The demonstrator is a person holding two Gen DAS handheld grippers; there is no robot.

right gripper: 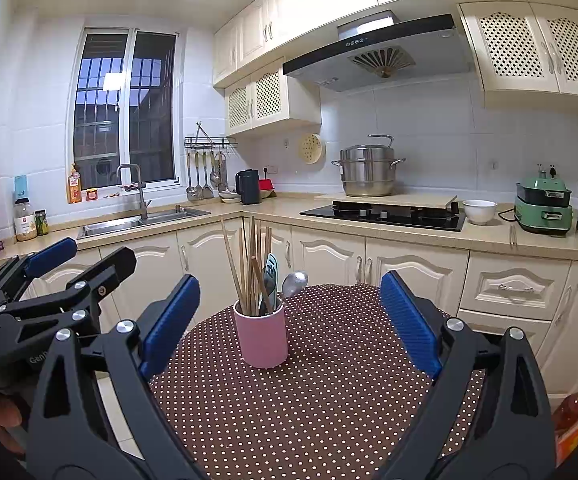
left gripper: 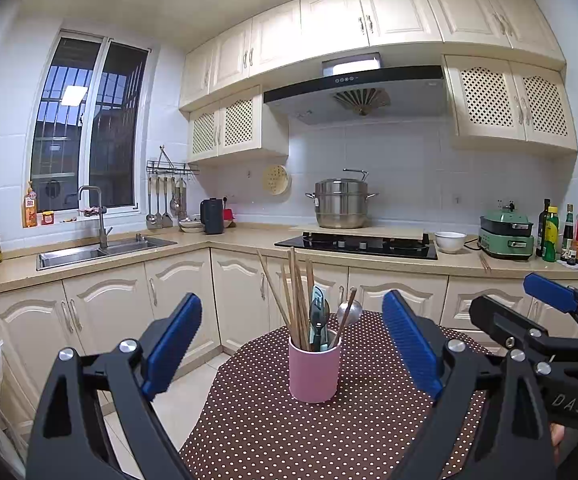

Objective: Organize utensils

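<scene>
Pink utensil cup [left gripper: 315, 368] upright at centre of the polka-dot worktop [left gripper: 289, 432], holding wooden chopsticks [left gripper: 295, 300], a metal spoon [left gripper: 349, 311] and a teal-handled utensil [left gripper: 317, 312]. Left claw [left gripper: 292, 344] wide open, empty. Right claw [right gripper: 290, 320] wide open, empty. Steel steamer pot [left gripper: 341, 204] at 12 o'clock; sink [left gripper: 101, 250] at 10 o'clock.

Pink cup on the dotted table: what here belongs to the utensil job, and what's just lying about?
Job: pink cup, chopsticks, metal spoon, teal utensil.
Lying about: steamer pot, white bowl, green cooker, oil bottles.
</scene>
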